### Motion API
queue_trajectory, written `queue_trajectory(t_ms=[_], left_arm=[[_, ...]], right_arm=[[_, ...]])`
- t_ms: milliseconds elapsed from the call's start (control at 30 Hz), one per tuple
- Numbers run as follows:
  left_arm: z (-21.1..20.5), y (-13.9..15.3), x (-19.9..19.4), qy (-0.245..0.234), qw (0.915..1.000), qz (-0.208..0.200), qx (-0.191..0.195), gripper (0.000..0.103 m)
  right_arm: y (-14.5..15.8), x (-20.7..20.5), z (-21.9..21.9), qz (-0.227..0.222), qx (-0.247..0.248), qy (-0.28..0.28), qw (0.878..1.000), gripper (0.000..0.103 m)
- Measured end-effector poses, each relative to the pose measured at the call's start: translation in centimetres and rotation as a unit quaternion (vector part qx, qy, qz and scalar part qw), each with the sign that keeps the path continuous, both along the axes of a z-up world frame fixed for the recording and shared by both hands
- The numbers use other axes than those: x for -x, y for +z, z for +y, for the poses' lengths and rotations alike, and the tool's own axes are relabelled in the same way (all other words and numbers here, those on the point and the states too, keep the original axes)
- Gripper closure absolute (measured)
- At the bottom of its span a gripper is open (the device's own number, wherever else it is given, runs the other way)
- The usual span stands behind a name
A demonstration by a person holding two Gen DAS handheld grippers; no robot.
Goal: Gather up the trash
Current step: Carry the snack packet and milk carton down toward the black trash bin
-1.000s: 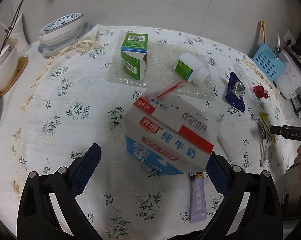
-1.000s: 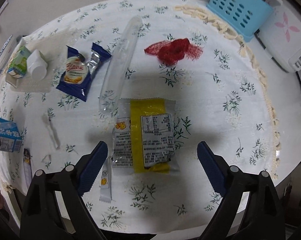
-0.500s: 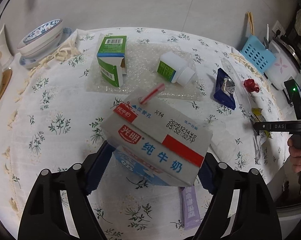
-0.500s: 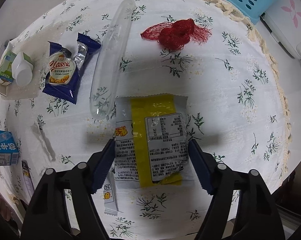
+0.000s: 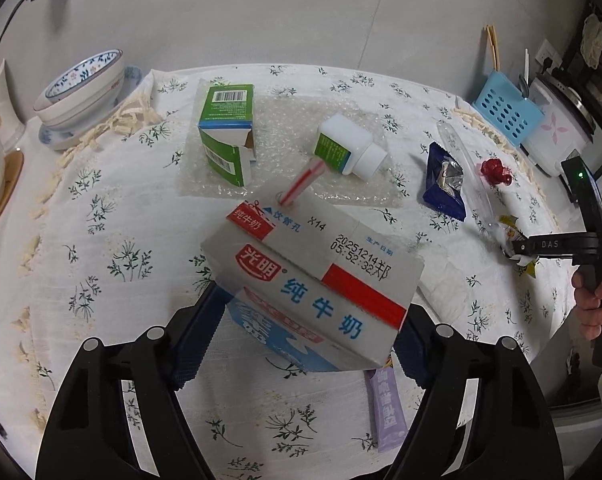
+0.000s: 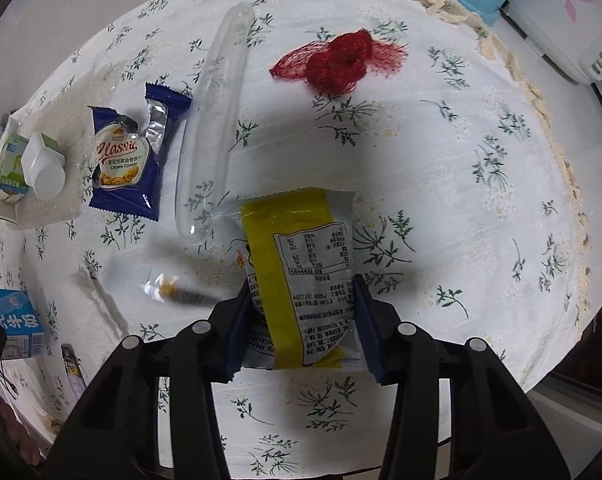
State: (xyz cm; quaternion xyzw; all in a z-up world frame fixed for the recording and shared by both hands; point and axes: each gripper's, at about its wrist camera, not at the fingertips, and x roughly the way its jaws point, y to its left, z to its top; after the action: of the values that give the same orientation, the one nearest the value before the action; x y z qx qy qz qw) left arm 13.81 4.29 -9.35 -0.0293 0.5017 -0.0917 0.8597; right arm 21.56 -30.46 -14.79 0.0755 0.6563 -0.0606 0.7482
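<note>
A grey, blue and red milk carton (image 5: pixel 313 276) with a striped straw (image 5: pixel 301 184) hangs tilted above the flowered tablecloth (image 5: pixel 113 220). My left gripper (image 5: pixel 307 332) is shut on its two sides. In the right wrist view a yellow and silver snack wrapper (image 6: pixel 301 248) lies between the jaws of my right gripper (image 6: pixel 303 320). The jaws are closing, and the pads press the wrapper's edges so that it bows up. That gripper (image 5: pixel 517 252), with a hand (image 5: pixel 593 296) on it, shows at the right of the left wrist view.
A green carton (image 5: pixel 227 140) and a white bottle (image 5: pixel 349 148) lie on bubble wrap. A blue cookie wrapper (image 6: pixel 125 160), clear plastic tube (image 6: pixel 217 120), red net (image 6: pixel 337 64), purple sachet (image 5: pixel 387 408) and blurred small sachet (image 6: pixel 169 288) lie around. Bowls (image 5: pixel 81 88) stand far left, a blue basket (image 5: pixel 505 112) far right.
My left jaws closed on the milk carton and raised it. My right jaws narrowed onto the yellow wrapper, which buckled. The small sachet beside it slid left.
</note>
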Motion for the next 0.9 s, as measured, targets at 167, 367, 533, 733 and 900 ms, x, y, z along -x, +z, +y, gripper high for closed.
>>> queue_trajectory(t_ms=[167,367,533,733,900], left_arm=[[0.4,0.8,0.4,0.004,1.0,-0.002,-0.004,0.028],[0.2,1.9,1.8,0.012,0.9999,-0.007,-0.002,0.028],[-0.1,3.3,3.9,0.031,0.9994,-0.012,0.0,0.028],[-0.9,4.7,6.7,0.049,0.9987,-0.013,0.003,0.028],[-2.3,5.6,9.3,0.056,0.9983,-0.013,0.003,0.028]], right_arm=[[1.8,1.1,-0.5,-0.024,0.003,-0.016,1.0,0.059],[4.8,3.7,0.8,-0.06,0.009,-0.017,0.998,0.059],[7.3,7.0,1.3,-0.093,0.004,-0.004,0.996,0.059],[10.7,11.0,1.7,-0.13,0.003,0.024,0.991,0.059],[12.6,14.0,1.8,-0.152,-0.008,0.043,0.987,0.059]])
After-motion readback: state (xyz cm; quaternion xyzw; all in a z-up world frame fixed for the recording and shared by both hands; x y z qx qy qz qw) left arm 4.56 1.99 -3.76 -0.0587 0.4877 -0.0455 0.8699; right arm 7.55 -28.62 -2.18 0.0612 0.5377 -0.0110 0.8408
